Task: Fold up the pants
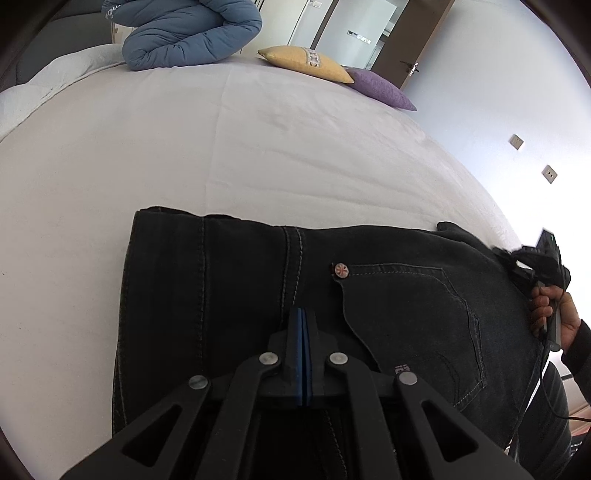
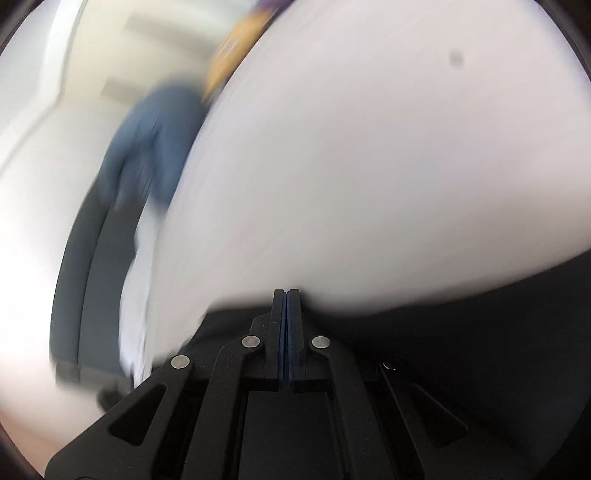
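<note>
Left view: left gripper jaws pressed together with nothing between, above the folded dark pants on the bed; person's hand to the right; blue jacket and cushions far ahead.
Right view: very blurred; right gripper jaws pressed together; dark cloth under them, hard to identify.
</note>
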`<state>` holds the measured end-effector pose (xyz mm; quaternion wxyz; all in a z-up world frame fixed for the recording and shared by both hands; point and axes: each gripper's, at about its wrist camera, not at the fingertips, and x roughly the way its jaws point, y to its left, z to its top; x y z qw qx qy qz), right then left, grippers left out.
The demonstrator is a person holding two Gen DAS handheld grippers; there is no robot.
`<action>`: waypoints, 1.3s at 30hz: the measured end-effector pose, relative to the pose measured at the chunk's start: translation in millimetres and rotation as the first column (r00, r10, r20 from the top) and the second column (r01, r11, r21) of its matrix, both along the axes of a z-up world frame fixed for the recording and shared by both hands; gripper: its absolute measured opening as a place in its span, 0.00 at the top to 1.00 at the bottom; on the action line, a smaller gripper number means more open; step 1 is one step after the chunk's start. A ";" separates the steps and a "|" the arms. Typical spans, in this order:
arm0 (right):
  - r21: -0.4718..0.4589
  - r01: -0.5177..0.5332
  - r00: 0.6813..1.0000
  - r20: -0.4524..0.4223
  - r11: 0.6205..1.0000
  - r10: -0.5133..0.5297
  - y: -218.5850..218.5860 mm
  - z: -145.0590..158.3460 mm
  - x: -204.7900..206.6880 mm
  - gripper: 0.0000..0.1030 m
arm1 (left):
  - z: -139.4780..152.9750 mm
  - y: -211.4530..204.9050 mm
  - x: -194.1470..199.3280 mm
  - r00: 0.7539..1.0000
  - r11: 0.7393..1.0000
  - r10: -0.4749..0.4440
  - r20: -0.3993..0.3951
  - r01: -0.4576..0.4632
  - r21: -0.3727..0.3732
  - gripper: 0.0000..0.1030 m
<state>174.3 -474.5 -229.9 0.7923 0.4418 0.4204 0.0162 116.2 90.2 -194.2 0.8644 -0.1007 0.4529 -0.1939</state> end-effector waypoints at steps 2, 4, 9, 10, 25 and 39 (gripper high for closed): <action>-0.017 0.174 0.985 0.010 0.985 -0.174 -72.1 5.6 -39.2 1.00 | 2.2 1.3 0.5 1.000 1.000 0.001 -0.008 -0.001 -0.007 0.95; -0.105 0.322 0.947 0.016 0.941 -0.322 -125.7 25.5 -84.2 1.00 | 11.1 2.0 0.1 1.000 1.000 0.011 -0.021 -0.011 0.023 0.96; -0.101 0.464 0.884 0.109 0.880 -0.454 -169.1 84.4 -162.9 0.92 | 73.7 -17.5 -21.7 0.993 0.994 0.068 0.099 -0.076 0.074 0.47; -0.086 0.372 0.925 0.120 0.924 -0.361 -148.7 88.9 -156.3 0.92 | 85.3 -30.9 -24.8 0.990 0.996 0.069 0.120 -0.075 0.045 0.38; 0.114 0.238 0.965 0.086 0.964 -0.249 -117.1 17.3 -202.8 1.00 | 19.7 -214.1 -52.7 0.974 0.966 -0.222 -0.040 0.225 0.130 0.32; 0.072 0.576 0.796 0.178 0.815 -0.578 -197.8 101.6 -361.5 0.06 | 16.6 -196.2 -68.7 0.979 0.969 -0.201 -0.045 0.205 0.134 0.32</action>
